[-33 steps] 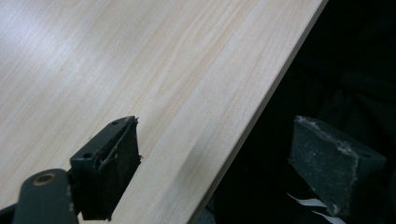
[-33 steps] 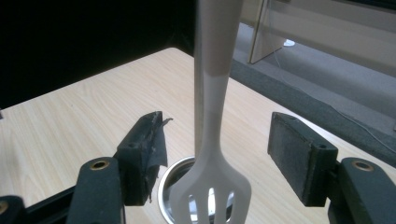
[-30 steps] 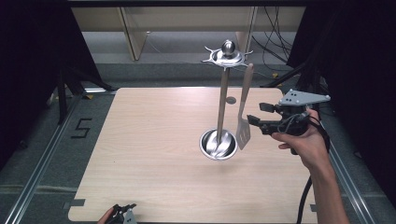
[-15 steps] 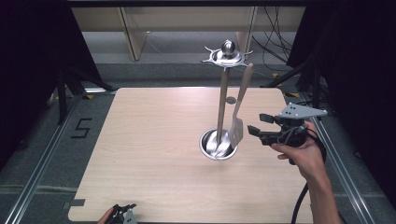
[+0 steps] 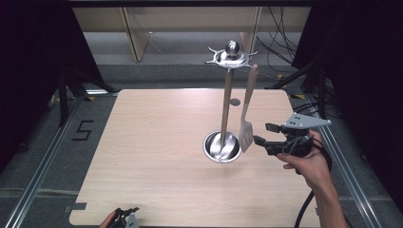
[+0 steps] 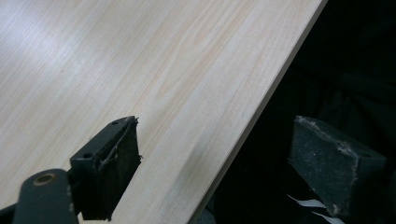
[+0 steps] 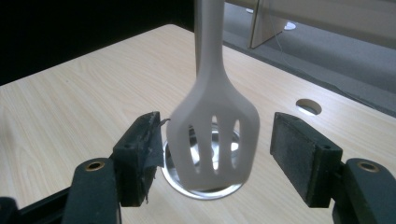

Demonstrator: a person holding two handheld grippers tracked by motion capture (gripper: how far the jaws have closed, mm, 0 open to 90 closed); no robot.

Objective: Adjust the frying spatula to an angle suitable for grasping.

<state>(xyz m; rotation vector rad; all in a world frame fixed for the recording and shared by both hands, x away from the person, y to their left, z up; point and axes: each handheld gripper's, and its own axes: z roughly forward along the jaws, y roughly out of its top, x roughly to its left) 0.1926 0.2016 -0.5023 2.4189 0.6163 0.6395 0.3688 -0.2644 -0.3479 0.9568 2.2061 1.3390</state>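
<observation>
- White plastic, slotted at the blade: one spatula [image 7: 214, 135] hangs by its handle from the top ring of one steel utensil stand [image 5: 227, 102] in the middle of the desk [image 5: 157, 142], its blade just above the stand's round base.
- Since a second ago the right gripper [image 5: 262, 134] has sunk from beside the handle to the level of the blade.
- Its fingers [image 7: 299, 154] have just been opening further; they now stand wide on either side of the blade without touching it, so nothing is held.
- That likely means the grasp is being lined up on the blade, with closing and lifting off the hook still to come.
- At the near edge of the desk, the left gripper [image 5: 124, 219] rests with its fingers [image 6: 108, 165] well apart and empty.
- Count: one spatula, one stand, two grippers.
</observation>
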